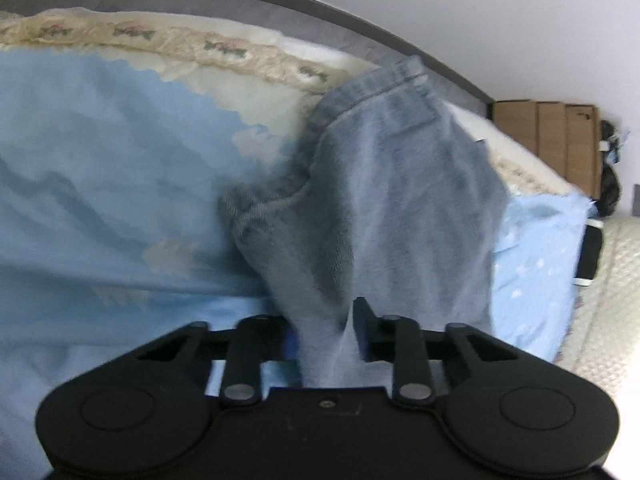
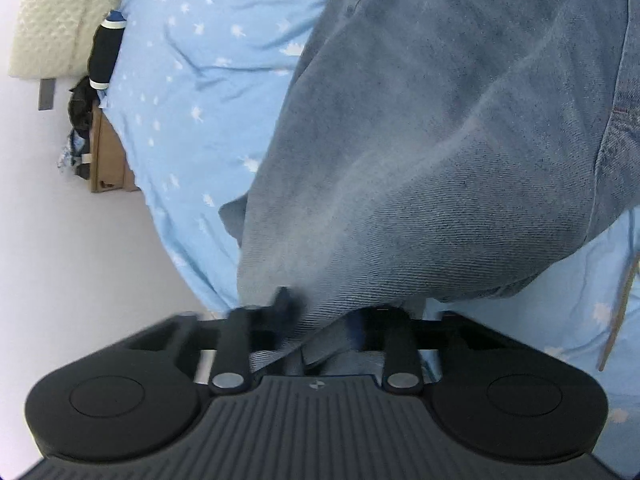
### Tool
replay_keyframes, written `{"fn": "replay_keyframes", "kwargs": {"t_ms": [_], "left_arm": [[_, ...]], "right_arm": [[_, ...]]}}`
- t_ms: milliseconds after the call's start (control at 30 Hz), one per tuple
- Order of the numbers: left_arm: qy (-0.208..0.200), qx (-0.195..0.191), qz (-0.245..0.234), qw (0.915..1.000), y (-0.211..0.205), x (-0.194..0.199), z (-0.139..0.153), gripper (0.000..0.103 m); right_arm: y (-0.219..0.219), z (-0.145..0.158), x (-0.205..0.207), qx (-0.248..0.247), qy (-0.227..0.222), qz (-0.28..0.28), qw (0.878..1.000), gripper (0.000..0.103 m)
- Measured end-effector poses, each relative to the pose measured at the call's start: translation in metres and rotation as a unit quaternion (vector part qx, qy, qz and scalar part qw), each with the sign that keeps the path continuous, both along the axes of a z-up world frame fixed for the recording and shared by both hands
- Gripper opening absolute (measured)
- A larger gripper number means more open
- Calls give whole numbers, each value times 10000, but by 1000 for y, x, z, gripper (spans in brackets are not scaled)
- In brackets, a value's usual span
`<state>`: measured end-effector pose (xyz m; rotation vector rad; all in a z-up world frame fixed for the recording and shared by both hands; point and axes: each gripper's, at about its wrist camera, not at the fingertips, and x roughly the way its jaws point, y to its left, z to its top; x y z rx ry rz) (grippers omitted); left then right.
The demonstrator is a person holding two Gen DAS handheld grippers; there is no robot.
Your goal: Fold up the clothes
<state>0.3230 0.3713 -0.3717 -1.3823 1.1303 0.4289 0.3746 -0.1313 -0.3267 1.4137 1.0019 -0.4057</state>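
Left gripper (image 1: 326, 338) clamps a bunch of the faded blue denim jeans (image 1: 384, 184), which stretch ahead of its fingers over the light blue star-print bedsheet (image 1: 100, 152). Right gripper (image 2: 320, 320) pinches the same jeans (image 2: 460, 120), cloth draped ahead.

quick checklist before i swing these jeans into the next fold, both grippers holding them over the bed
1. Left gripper shut on the jeans: ok, denim is pinched between its fingers.
2. Right gripper shut on the jeans: ok, cloth bunches between its fingers.
3. Jeans lifted off the blue sheet: cannot tell, the far end hangs out of clear view.
4. Denim flat and untwisted: not ok, it hangs creased and bunched toward both grips.
5. Landing area on the sheet: cannot tell, the jeans block most of both views.
6. Black object at the bed edge out of the way: ok, it lies well off to the side.
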Motion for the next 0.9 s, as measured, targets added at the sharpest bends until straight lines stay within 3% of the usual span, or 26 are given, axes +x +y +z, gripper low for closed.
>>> {"fn": "replay_keyframes", "kwargs": {"t_ms": [100, 300, 467, 667, 767, 900], "left_arm": [[-83, 126, -180, 9997, 4, 3, 16, 9], [-942, 278, -593, 9934, 15, 35, 75, 5], [-1781, 659, -625, 9798, 33, 94, 139, 4], [-2469, 825, -523, 9641, 42, 181, 183, 4], [-2792, 931, -549, 9541, 36, 226, 195, 4], [-2717, 1033, -633, 9547, 16, 264, 175, 5]], "right_arm": [[0, 13, 1, -370, -112, 139, 9992, 6], [-22, 43, 4, -532, -553, 17, 9971, 5], [-52, 64, 14, -435, -889, -254, 9948, 5], [-80, 75, 33, -422, -1081, -314, 9928, 5], [-89, 72, 36, -380, -1132, -323, 9923, 5], [-94, 57, 35, -261, -1114, -293, 9930, 5]]}}
